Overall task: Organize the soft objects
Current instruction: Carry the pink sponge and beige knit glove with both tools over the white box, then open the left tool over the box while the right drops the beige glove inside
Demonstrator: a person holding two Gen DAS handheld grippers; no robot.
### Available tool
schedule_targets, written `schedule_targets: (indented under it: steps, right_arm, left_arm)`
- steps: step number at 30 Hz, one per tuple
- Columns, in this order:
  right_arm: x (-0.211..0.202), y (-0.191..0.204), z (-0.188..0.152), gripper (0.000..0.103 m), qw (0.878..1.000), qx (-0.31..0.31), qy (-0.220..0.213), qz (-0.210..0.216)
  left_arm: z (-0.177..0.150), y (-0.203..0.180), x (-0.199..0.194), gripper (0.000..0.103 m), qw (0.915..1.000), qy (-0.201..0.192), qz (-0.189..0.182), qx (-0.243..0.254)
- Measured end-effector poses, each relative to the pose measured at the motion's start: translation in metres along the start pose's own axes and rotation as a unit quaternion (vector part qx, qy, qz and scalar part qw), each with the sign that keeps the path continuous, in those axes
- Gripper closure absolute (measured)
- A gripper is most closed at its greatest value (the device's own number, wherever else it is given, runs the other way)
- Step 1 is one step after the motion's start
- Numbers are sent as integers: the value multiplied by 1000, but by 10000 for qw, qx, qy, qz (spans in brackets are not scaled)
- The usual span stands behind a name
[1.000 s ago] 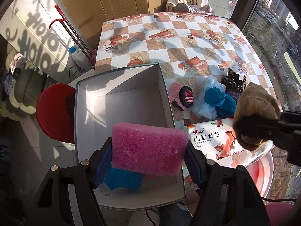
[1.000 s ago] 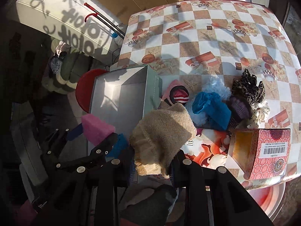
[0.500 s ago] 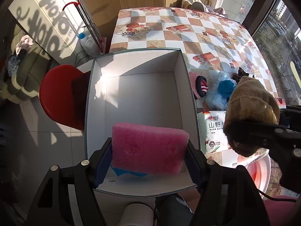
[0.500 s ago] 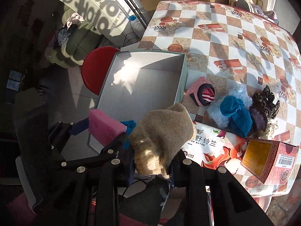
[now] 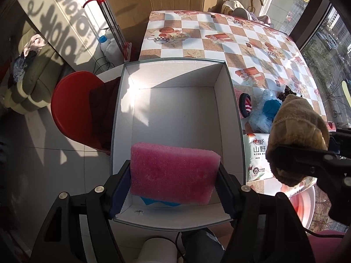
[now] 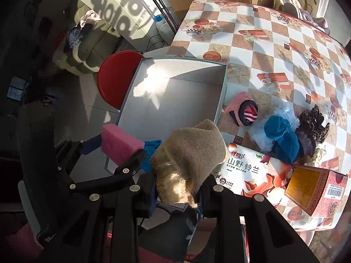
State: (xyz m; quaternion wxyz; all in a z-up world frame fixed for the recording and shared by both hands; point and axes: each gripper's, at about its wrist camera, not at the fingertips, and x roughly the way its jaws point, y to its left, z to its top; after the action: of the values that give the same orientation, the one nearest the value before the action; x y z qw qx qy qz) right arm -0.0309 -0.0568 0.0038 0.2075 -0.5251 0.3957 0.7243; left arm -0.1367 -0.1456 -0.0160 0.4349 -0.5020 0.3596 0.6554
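My left gripper (image 5: 174,180) is shut on a pink sponge block (image 5: 173,173) and holds it over the near end of an open grey box (image 5: 175,114) with white inside. A blue item (image 5: 158,201) lies in the box under the sponge. My right gripper (image 6: 178,189) is shut on a tan knitted cloth (image 6: 190,160), just right of the box's near corner; it also shows in the left wrist view (image 5: 296,142). Loose soft items lie on the checked table (image 6: 263,43): a pink slipper (image 6: 241,109), a blue cloth (image 6: 283,135), white fluff (image 6: 283,111).
A printed tissue pack (image 6: 252,171) and a red-yellow carton (image 6: 316,188) lie at the table's near edge. A leopard-print piece (image 6: 311,120) sits by the blue cloth. A red stool (image 5: 74,109) stands left of the box. A mop (image 5: 111,26) leans by the wall.
Both grippers moved left with their loads. The pink sponge now hangs over the box's near end, and the tan cloth has come closer to the box.
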Motion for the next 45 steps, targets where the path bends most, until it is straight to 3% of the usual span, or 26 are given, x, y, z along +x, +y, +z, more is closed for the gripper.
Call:
schedule_targets:
  steps: [17, 45]
  right_arm:
    - [8, 5, 6, 73, 9999, -91, 103, -44]
    - [17, 4, 8, 73, 9997, -103, 215, -49]
  left_arm:
    - [0, 19, 3, 29, 9993, -79, 209, -283]
    - [0, 16, 16, 29, 9995, 160, -11, -271]
